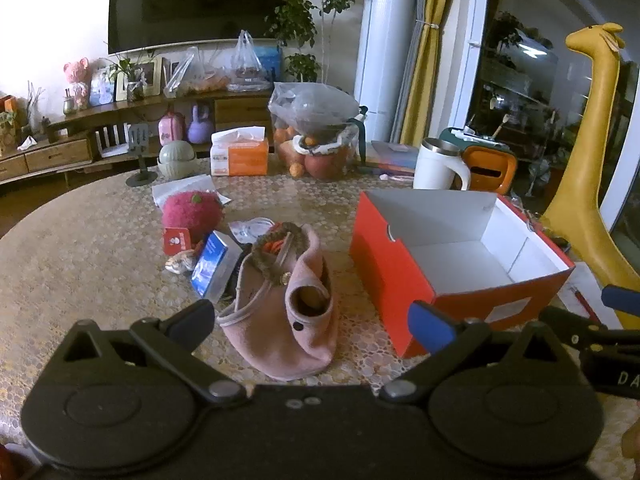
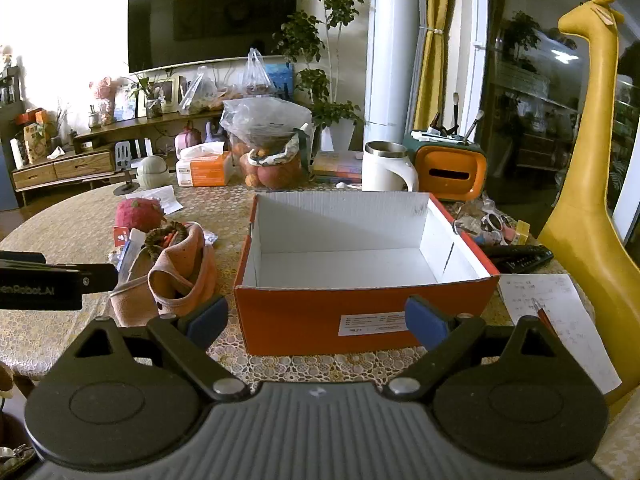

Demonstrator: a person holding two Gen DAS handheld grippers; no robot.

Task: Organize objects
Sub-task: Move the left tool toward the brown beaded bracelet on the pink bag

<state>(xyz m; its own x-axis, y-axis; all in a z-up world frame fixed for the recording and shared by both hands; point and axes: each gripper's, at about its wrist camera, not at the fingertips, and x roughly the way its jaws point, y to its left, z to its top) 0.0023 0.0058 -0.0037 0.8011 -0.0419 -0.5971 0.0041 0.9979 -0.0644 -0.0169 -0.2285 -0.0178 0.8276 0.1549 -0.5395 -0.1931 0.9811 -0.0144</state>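
An open red shoebox (image 1: pixel 384 280) with a bare white inside stands on the round table, right of a small pile. The pile holds a pink felt bag (image 1: pixel 280 320), a blue box (image 1: pixel 214 264), a fuzzy pink strawberry pouch (image 1: pixel 192 212) and a small red card (image 1: pixel 176 240). My left gripper (image 1: pixel 312 324) hovers open just above the near end of the pink bag. My right gripper (image 2: pixel 316 320) is open in front of the shoebox's (image 2: pixel 300 312) near wall, nothing between its fingers. In the right wrist view the pink bag (image 2: pixel 176 276) lies left of the box.
Along the table's far side stand a tissue box (image 1: pixel 240 156), a bagged fruit bowl (image 1: pixel 316 136), a white mug (image 1: pixel 436 164) and an orange organizer (image 1: pixel 488 164). Right of the shoebox lie a sheet of paper with a pen (image 2: pixel 560 320), a remote (image 2: pixel 520 258) and sunglasses (image 2: pixel 494 224). A yellow giraffe figure (image 2: pixel 588 200) stands beyond the table edge.
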